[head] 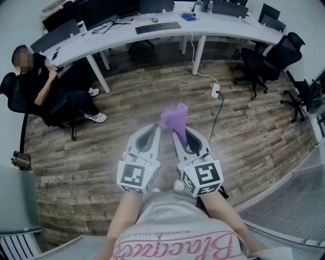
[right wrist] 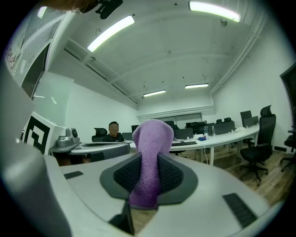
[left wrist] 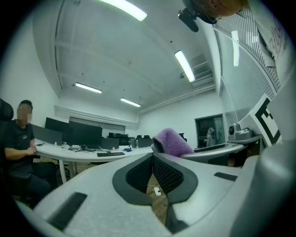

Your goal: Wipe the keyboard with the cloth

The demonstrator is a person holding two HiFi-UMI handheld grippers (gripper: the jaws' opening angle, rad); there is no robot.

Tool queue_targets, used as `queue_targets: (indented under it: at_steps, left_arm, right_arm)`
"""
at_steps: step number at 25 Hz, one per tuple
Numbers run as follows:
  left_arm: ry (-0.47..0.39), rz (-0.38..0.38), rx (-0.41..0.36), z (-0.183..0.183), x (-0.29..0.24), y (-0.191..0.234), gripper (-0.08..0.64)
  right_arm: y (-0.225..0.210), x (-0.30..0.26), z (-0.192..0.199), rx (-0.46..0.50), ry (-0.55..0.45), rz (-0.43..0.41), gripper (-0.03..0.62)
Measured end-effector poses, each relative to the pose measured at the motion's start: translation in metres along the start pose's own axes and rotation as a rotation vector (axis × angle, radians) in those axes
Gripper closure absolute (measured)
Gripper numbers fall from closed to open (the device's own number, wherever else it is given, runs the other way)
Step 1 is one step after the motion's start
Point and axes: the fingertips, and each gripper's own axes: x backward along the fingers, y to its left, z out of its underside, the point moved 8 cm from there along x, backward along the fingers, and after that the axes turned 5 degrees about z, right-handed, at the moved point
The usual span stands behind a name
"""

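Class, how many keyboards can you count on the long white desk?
1. A black keyboard lies near the middle of the desk, on the far side of the room. More may be hidden or too small to tell.

A wood-plank floor (head: 152,101) fills the room. A long, curved white surface (head: 223,28) on white legs runs along the far side and carries dark monitors (head: 101,11). Black office chairs (head: 266,61) stand near its right end, and a person (head: 45,81) sits at its left end. A white power strip (head: 215,91) lies on the floor. The walls (right wrist: 92,111) are white, and long light strips (right wrist: 111,32) glow overhead.
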Motion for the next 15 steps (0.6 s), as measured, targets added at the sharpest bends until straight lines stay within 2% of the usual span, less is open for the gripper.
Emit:
queue_targets:
  at_steps: [8,15]
  left_arm:
    - [0.005,-0.003,-0.008,0.001,-0.017,-0.001,0.554]
    - [-0.010,-0.024,-0.007,0.000,-0.042,-0.020,0.554]
  right_arm:
    - [-0.013,-0.008,-0.002,0.003,-0.009,-0.008,0.502]
    - [-0.042,-0.002,-0.003,0.017,-0.020,-0.043,0.502]
